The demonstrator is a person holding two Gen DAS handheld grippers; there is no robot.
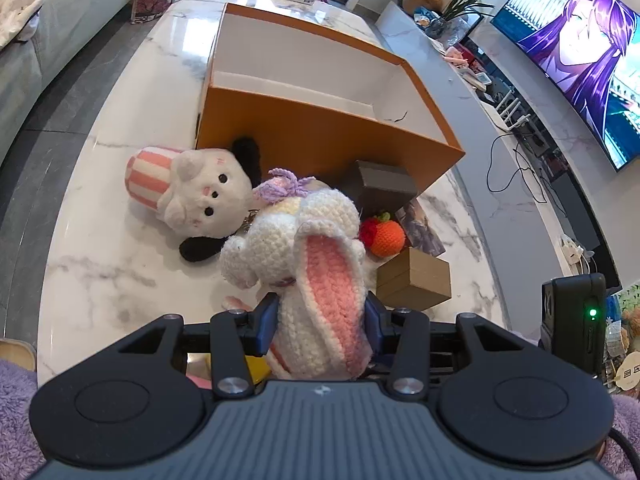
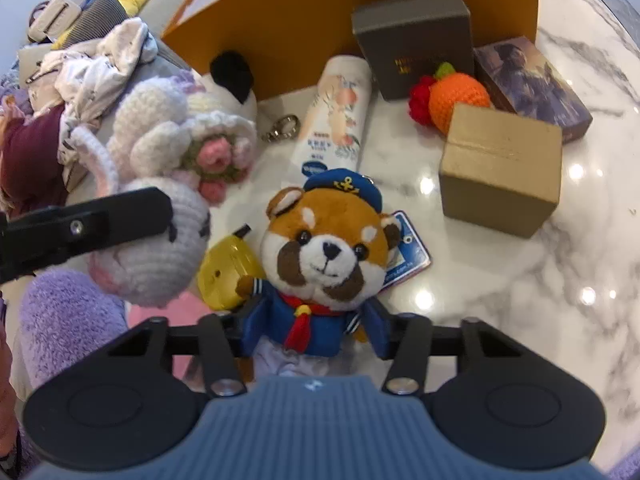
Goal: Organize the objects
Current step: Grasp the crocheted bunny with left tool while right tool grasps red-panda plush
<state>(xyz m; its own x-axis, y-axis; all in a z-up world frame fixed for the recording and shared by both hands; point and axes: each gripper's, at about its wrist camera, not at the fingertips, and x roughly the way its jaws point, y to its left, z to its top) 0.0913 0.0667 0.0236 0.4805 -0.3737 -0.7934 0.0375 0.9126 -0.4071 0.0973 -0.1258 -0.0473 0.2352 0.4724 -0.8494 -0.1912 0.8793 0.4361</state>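
My left gripper (image 1: 320,320) is shut on a white crocheted bunny (image 1: 312,264) with pink-lined ears, held above the marble table (image 1: 100,264) in front of an open, empty orange box (image 1: 320,92). The bunny also shows in the right wrist view (image 2: 160,184), with the left gripper's black finger across it. My right gripper (image 2: 316,328) is shut on a red panda plush (image 2: 324,256) in a blue sailor suit and cap, low over the table (image 2: 540,280).
A white dog plush with a striped hat (image 1: 188,192) lies left of the box. A dark grey box (image 2: 416,40), crocheted orange (image 2: 456,100), tan box (image 2: 500,168), picture box (image 2: 532,84), white bottle (image 2: 340,112) and yellow object (image 2: 224,272) lie on the table.
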